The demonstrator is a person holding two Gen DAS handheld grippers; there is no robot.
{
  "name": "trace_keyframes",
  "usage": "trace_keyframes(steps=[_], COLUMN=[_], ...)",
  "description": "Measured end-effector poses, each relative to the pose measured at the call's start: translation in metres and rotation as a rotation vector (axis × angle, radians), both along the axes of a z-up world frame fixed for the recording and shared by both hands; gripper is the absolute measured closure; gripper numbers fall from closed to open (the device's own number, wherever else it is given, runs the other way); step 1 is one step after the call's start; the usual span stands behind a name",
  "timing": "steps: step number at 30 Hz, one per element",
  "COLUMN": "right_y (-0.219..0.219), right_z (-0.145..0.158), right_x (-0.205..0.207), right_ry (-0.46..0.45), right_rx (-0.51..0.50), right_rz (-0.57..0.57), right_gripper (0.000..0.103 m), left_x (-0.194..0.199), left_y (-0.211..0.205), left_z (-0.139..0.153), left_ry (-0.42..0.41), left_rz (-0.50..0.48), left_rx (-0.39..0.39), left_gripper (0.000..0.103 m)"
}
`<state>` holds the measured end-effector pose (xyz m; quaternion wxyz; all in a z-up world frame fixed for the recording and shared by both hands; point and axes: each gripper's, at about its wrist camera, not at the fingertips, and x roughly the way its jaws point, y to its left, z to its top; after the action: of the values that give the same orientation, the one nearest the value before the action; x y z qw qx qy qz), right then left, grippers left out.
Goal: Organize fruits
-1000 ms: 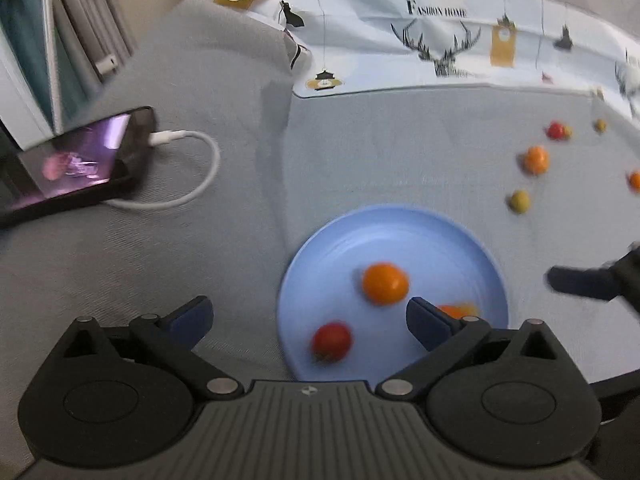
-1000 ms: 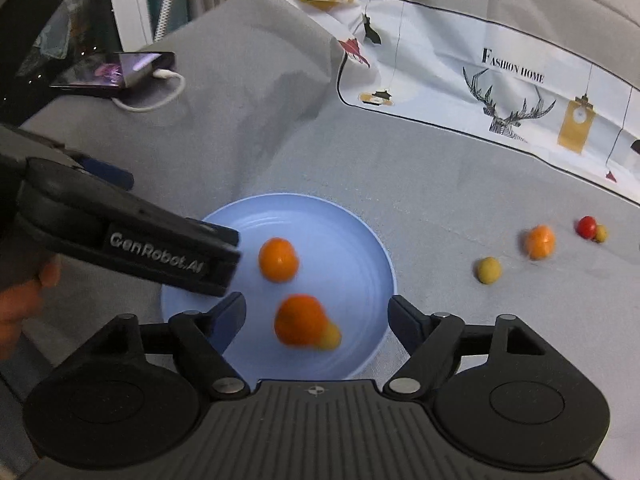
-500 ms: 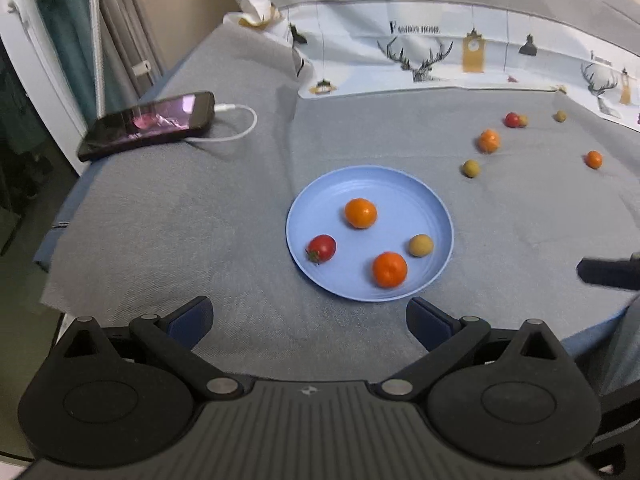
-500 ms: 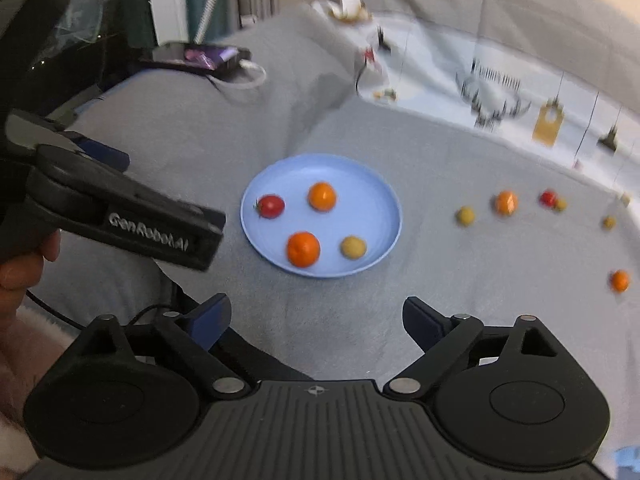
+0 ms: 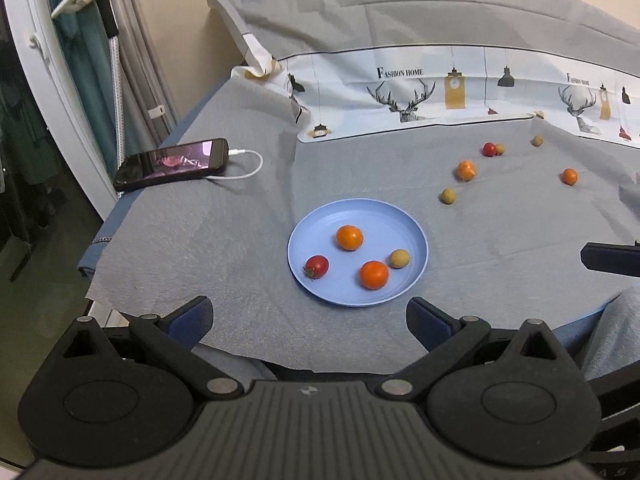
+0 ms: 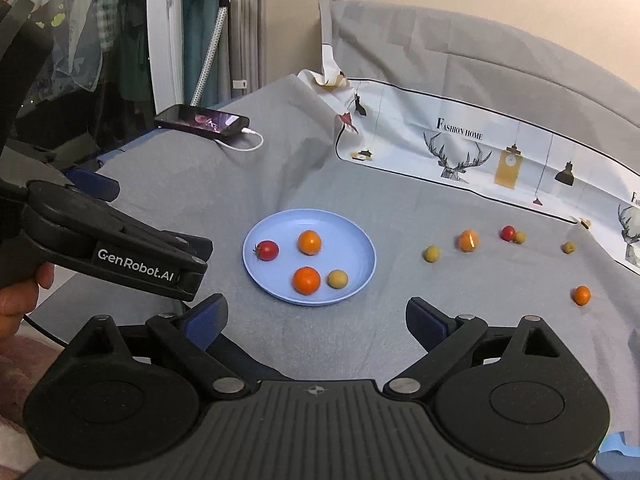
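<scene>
Four fruits sit on my blue plate (image 5: 416, 236); six lie loose on the grey cloth (image 6: 400, 184); both grippers' fingers spread, empty: left gripper (image 5: 308, 314), right gripper (image 6: 316, 314).

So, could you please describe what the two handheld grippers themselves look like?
Both are matte black plastic. Each has a ribbed central housing, two round discs, silver pivot pins and angled linkages ending in dark blue finger pads. The left gripper carries white "GenRobot.AI" lettering on its side, and a bare hand grips its handle. The right gripper looks identical. A thin black cable trails near the hand.
</scene>
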<state>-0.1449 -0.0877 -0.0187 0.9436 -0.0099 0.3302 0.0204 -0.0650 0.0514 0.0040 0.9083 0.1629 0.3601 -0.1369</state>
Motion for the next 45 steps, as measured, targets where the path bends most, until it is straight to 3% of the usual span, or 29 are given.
trace_keyframes(steps=[9, 45], right_y=[0.001, 0.002], right_z=[0.006, -0.003], right_x=[-0.013, -0.001], right_ry=[-0.035, 0.018], right_rx=[-0.001, 0.005], right_rz=[-0.001, -0.011], right_gripper=[0.005, 0.001], left_x=[-0.012, -0.001], left_y=[-0.001, 0.005], left_z=[0.008, -0.005], left_ry=[-0.040, 0.007], left_rz=[-0.014, -0.007], left_rx=[0.003, 0.006], left_gripper=[0.000, 0.000])
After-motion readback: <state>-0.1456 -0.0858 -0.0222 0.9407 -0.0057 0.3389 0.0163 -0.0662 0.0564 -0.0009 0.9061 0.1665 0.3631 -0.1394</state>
